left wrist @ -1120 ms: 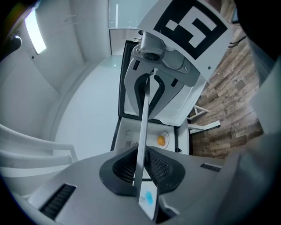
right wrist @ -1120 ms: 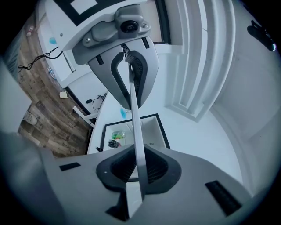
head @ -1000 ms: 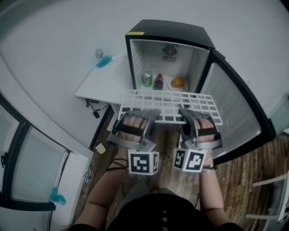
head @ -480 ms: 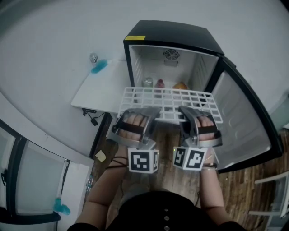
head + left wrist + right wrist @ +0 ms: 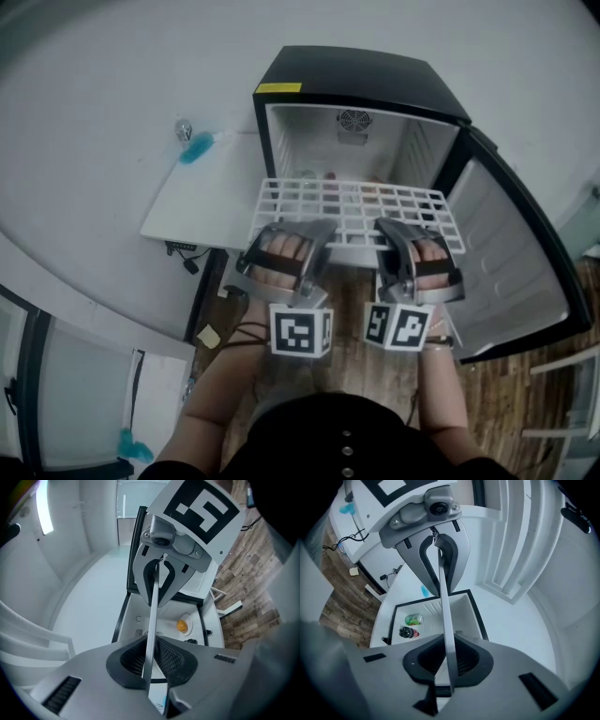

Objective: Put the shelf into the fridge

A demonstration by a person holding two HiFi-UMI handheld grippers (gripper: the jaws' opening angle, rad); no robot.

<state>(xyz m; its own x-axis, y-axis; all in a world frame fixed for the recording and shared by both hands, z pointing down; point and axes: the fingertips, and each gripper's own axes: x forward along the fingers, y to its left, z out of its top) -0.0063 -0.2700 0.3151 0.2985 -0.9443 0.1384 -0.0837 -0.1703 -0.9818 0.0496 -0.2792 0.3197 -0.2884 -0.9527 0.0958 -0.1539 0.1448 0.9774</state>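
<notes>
Door (image 5: 511, 272) wide, shelf (image 5: 356, 212) edge at fridge (image 5: 361, 77) mouth

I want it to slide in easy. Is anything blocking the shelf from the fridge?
Nothing visible does. The door is open, and the shelf is at the mouth of the fridge. The can, bottle and orange sit low inside.

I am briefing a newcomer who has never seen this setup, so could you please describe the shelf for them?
Find the small black fridge, standing open. At its mouth, clamped along its near edge by the left gripper and the right gripper, is the shelf. It alone is an open white wire grid; the white table beside it is a solid slab.
</notes>
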